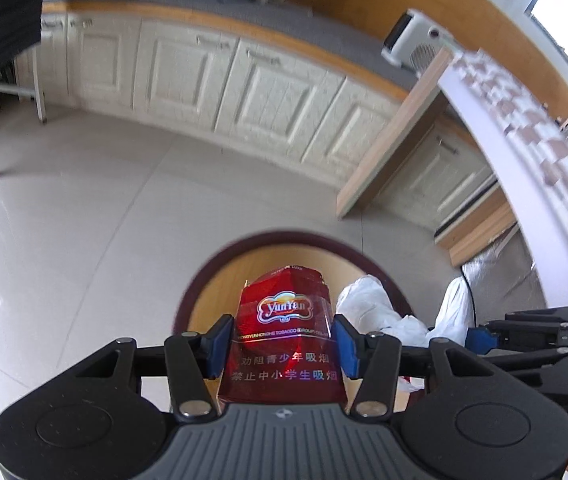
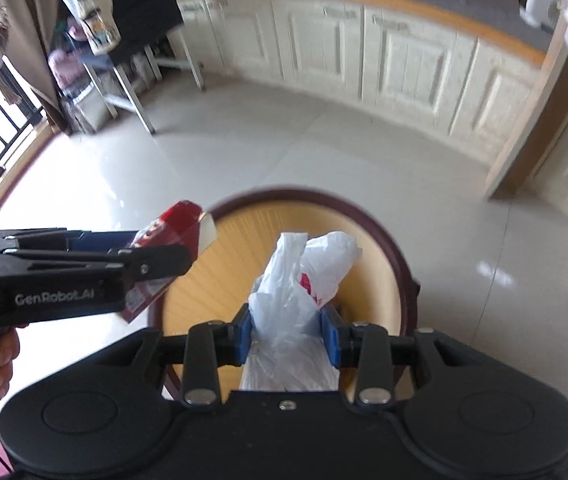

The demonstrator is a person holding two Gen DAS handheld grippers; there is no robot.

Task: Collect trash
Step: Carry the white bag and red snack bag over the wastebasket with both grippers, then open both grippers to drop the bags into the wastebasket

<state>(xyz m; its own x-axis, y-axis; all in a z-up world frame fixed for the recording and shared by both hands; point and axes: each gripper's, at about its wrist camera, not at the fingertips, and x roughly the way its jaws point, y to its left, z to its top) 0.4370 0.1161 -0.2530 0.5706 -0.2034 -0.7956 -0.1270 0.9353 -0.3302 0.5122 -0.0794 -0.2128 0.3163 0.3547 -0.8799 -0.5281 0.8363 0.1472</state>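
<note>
round wooden stool (image 2: 367, 248) below, cream cabinets (image 1: 220, 80) across bare floor (image 1: 84, 220)

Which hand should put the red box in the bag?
Left. The left gripper already grips the red box, with the bag just beside it. The right gripper is shut on the bag above the round stool, so it is busy.

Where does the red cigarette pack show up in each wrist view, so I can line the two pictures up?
Left wrist view: the red cigarette pack sits bottom centre, clamped between the left claw's blue pads.
Right wrist view: the pack is at middle left, seen side-on, sticking out of the left claw that comes in from the left edge.
Shared landmark: the round wooden stool with its dark rim, below both claws.
</note>
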